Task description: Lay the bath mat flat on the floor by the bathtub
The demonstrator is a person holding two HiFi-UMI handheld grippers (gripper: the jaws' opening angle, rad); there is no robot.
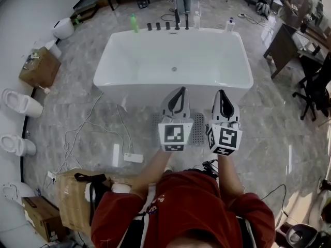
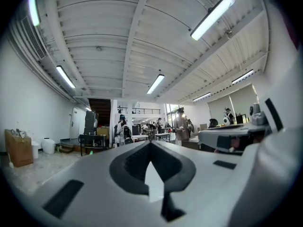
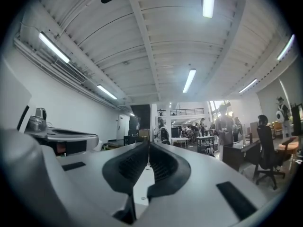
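Observation:
A white bathtub (image 1: 139, 94) stands in the middle of the head view. On the floor right in front of it lies a grey perforated bath mat (image 1: 198, 129), flat, mostly hidden under my two grippers. My left gripper (image 1: 179, 90) and right gripper (image 1: 222, 92) are held side by side above the mat, pointing level toward the tub. In the left gripper view, the left gripper (image 2: 150, 142) has its jaws together with nothing between them. The right gripper (image 3: 148, 144) is likewise shut and empty in its own view, and neither touches the mat.
A green bottle (image 1: 134, 23) and dark tap handles (image 1: 168, 26) sit on the tub's far rim. White cables (image 1: 88, 133) and a power strip (image 1: 133, 157) lie on the floor at left. A cardboard box (image 1: 77, 195) stands near my left side, toilets (image 1: 20, 103) along the left wall, an office chair (image 1: 315, 87) at right.

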